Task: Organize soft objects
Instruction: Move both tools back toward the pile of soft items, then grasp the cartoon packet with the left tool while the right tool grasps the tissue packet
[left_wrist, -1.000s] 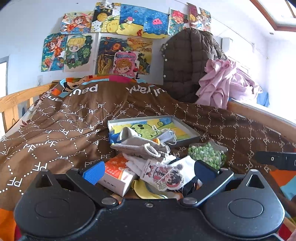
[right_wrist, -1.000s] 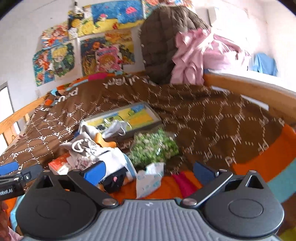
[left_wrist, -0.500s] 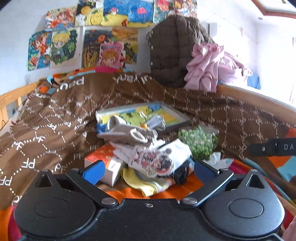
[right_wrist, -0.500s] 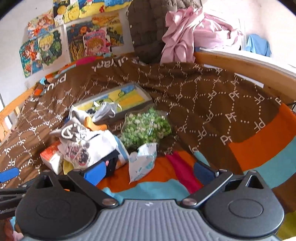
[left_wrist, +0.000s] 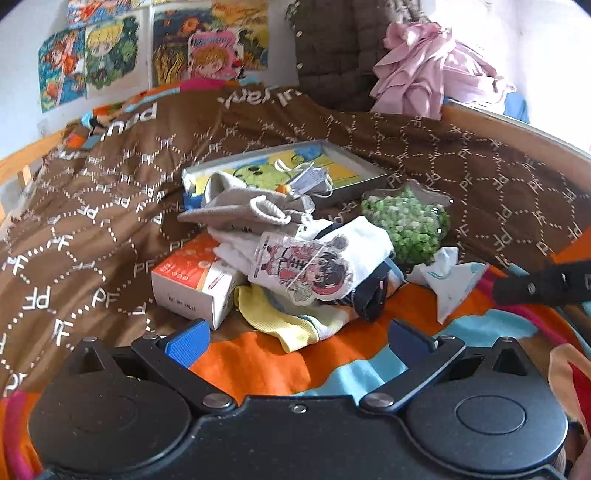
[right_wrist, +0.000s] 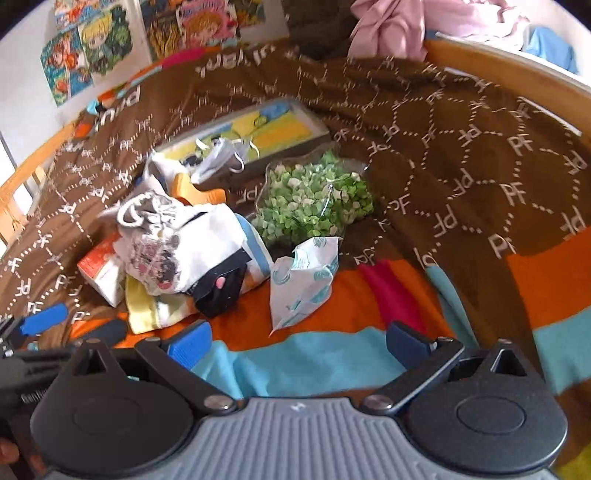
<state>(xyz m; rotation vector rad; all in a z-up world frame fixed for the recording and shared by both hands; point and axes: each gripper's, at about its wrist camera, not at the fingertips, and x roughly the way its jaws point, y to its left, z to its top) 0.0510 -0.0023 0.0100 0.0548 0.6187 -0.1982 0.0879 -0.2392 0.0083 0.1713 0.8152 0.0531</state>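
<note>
A heap of soft things lies on the bed: a grey drawstring cloth (left_wrist: 236, 214), a white cloth with a cartoon print (left_wrist: 314, 258) (right_wrist: 166, 251), a yellow sock (left_wrist: 273, 314), a dark item (left_wrist: 373, 295) (right_wrist: 221, 291) and a white-and-teal tissue pack (left_wrist: 450, 280) (right_wrist: 299, 288). My left gripper (left_wrist: 295, 339) is open and empty, short of the heap. My right gripper (right_wrist: 295, 339) is open and empty, just in front of the tissue pack.
An orange-and-white box (left_wrist: 192, 280) sits under the heap's left side. A clear bag of green bits (left_wrist: 406, 221) (right_wrist: 314, 199) lies to the right. A framed picture (left_wrist: 284, 170) lies behind. Clothes (left_wrist: 424, 74) are piled at the wall; a wooden rail (right_wrist: 517, 70) runs along the right.
Both grippers have drawn back and tilted downward, so the heap sits farther off and more of the orange and blue bedding shows in front. Nothing has been taken hold of.
</note>
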